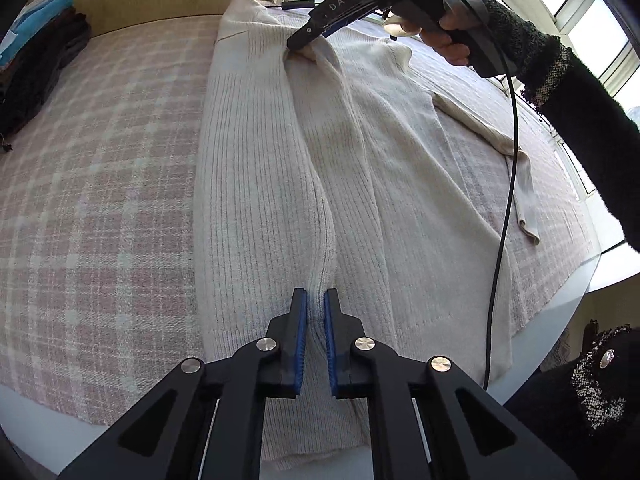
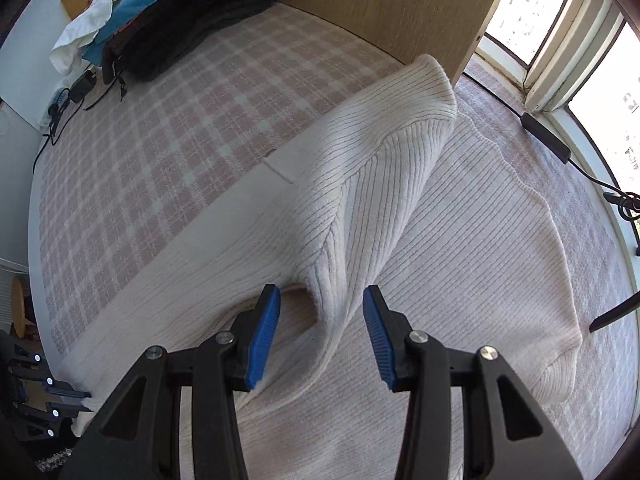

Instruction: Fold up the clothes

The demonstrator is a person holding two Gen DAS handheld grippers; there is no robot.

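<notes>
A cream ribbed sweater (image 1: 260, 160) lies lengthwise on a pink plaid bed cover (image 1: 100, 180). Its left side is folded inward, forming a raised ridge down the middle. My left gripper (image 1: 315, 312) is shut on that ridge near the hem. At the far end, my right gripper (image 1: 296, 42), held by a hand, touches the fold at the shoulder. In the right wrist view the right gripper (image 2: 321, 292) stands open, its blue pads (image 2: 262, 340) wide apart, with a lifted fold of the sweater (image 2: 460, 220) between them, unpinched. One sleeve (image 1: 480, 128) lies spread to the right.
A pile of folded dark, blue and white clothes (image 2: 180, 20) sits at the bed's far corner by a wooden panel (image 2: 380, 8). Windows (image 1: 580, 12) run along the far side. A black cable (image 1: 508, 160) hangs over the sweater. A dark-sleeved arm (image 1: 580, 120) reaches across.
</notes>
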